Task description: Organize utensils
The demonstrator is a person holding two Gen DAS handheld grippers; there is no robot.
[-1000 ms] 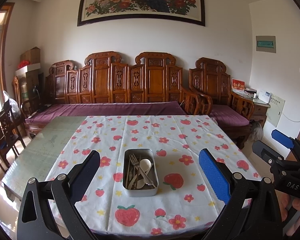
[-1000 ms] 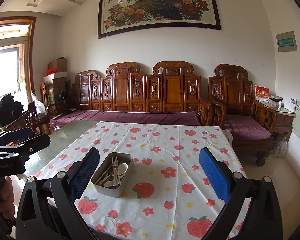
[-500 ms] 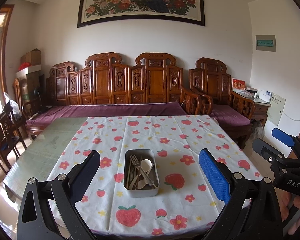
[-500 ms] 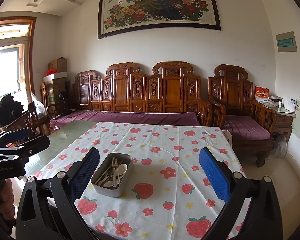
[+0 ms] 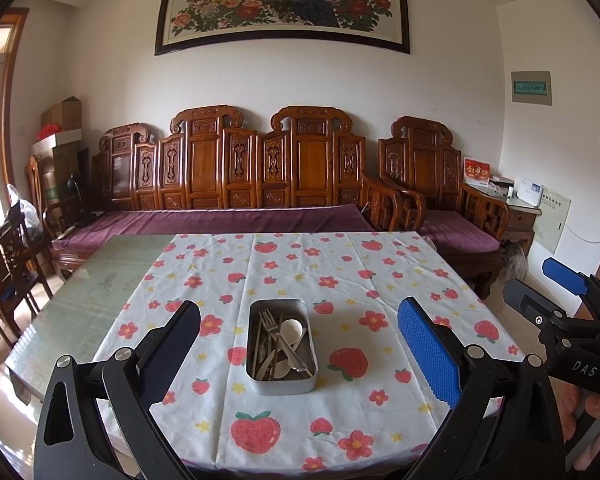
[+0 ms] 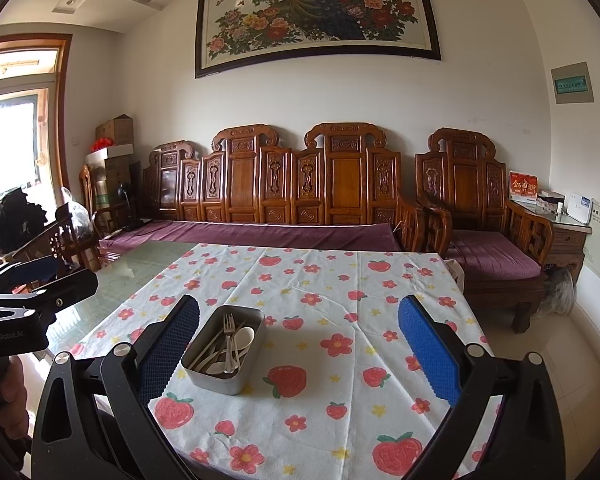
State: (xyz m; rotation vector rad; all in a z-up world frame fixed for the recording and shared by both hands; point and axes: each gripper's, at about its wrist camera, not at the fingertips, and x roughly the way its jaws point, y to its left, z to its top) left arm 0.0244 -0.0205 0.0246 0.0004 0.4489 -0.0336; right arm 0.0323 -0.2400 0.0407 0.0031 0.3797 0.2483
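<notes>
Both claws we held spread wide and empty; the left gripper (image 5: pixel 298 354) framed the metal tin (image 5: pixel 282 345) squarely between its fingers, ahead of the tips, while the right gripper (image 6: pixel 298 350) had the tin just inside its left finger (image 6: pixel 168 348); the tin sat on the strawberry tablecloth (image 5: pixel 340 280), long axis running away from us, with the fork (image 5: pixel 274 330) tines pointing to the far sofa (image 5: pixel 228 216); since half a second earlier, little had shifted.
</notes>
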